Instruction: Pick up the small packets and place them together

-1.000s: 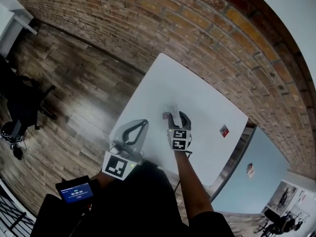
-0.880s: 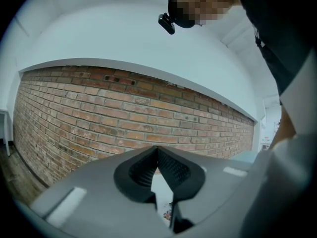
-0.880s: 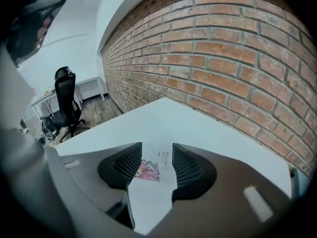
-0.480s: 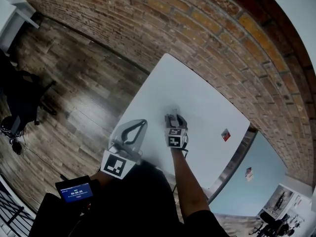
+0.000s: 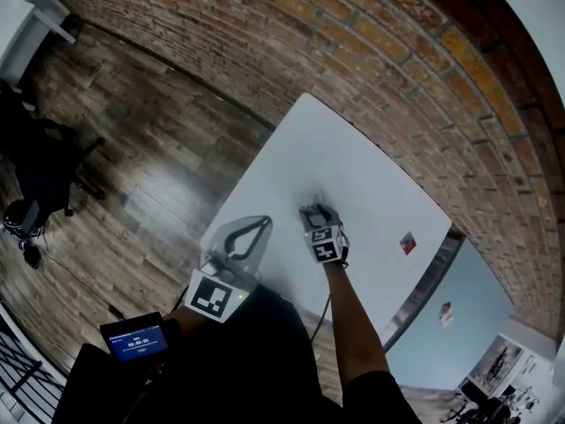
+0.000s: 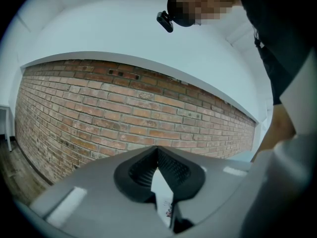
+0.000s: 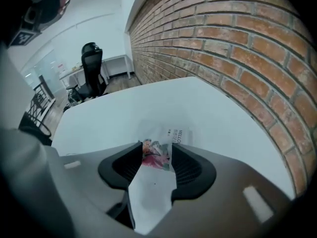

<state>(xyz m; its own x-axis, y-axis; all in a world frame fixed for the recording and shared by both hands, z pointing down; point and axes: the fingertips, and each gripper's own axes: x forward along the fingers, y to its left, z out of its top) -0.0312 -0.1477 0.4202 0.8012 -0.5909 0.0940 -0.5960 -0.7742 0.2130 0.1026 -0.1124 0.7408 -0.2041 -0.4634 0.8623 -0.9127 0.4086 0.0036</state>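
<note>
In the right gripper view a small white packet with a red picture (image 7: 155, 158) lies on the white table (image 7: 119, 115). It sits between the fingertips of my right gripper (image 7: 156, 150), whose jaws stand wide on either side of it. A second white packet with black print (image 7: 177, 134) lies just beyond, touching the first. The head view shows this gripper (image 5: 316, 210) low over mid-table, covering both packets. A third, red packet (image 5: 407, 243) lies alone near the right edge. My left gripper (image 5: 261, 223) hovers at the near-left edge with tips together; in its own view (image 6: 157, 152) a white sliver with red print shows behind the tips.
A brick wall (image 5: 265, 51) runs behind the table (image 5: 353, 157). Wooden floor with a black office chair (image 5: 35, 179) lies to the left. A small screen (image 5: 134, 336) sits by my left arm. The table's near edge is right under the left gripper.
The packets that showed just ahead of the right gripper's tips a second ago are now covered by it in the head view. The left gripper has kept its place.
</note>
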